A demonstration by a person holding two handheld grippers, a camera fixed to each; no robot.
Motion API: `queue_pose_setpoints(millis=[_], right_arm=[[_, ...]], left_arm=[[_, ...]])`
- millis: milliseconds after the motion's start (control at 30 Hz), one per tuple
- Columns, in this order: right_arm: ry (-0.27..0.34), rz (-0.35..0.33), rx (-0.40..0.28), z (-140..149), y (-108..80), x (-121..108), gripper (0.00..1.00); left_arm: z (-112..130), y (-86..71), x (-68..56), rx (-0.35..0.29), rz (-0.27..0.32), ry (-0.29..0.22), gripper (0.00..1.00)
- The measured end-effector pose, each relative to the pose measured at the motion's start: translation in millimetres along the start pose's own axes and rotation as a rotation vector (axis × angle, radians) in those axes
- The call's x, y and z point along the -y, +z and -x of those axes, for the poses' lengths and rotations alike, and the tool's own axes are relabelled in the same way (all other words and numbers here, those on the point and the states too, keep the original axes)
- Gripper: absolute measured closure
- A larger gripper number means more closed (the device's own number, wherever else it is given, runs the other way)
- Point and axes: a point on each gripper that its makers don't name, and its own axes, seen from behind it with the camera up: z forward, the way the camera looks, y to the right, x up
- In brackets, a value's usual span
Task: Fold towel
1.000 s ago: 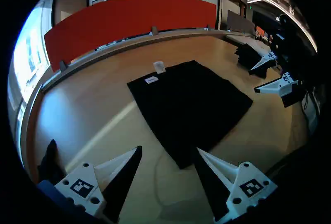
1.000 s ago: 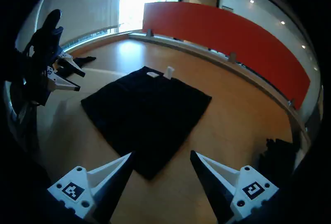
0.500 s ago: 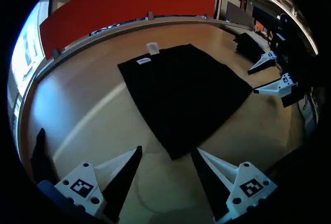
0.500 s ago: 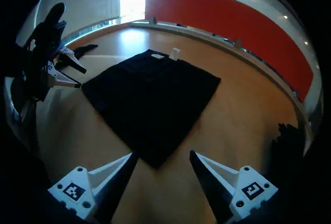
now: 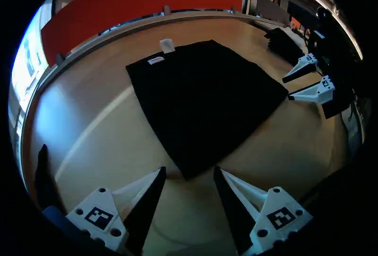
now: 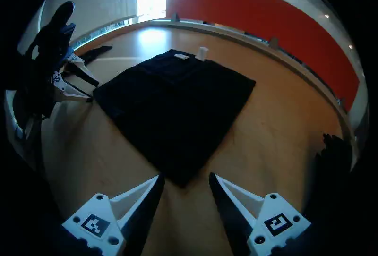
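Four towel (image 5: pixel 203 90) edges lie flat with open table (image 5: pixel 90 119) on every side.

White tag (image 5: pixel 155 60) on towel (image 5: pixel 208 100) too small to make out, dark heap (image 6: pixel 332 154) cut off by edge

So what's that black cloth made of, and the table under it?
The black towel looks like soft matte fabric, possibly cotton: it lies limp and flat, without shine, a white tag at its far edge. The table looks like wood or wood-look laminate, smooth and glossy: it mirrors the window light.
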Motion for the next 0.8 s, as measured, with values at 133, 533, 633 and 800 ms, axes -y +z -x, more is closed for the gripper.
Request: queue_pose_setpoints(millis=[133,533,633,800], right_arm=[[0.001,-0.005,0.005,1.4,0.8,1.4,0.40],[0.011,-0.029,0.007,2.7,1.7,8.4,0.64],[0.010,-0.030,0.007,2.8,1.7,9.1,0.67],[0.011,-0.030,0.010,2.6,2.3,10.1,0.74]], left_arm=[[-1.0,-0.1,2.3,0.004,-0.014,-0.006,0.38],[-0.7,0.9,6.4,0.007,-0.039,-0.031,0.57],[-0.5,1.0,5.7,0.008,-0.038,-0.029,0.63],[0.4,0.8,4.8,0.011,-0.040,-0.028,0.70]])
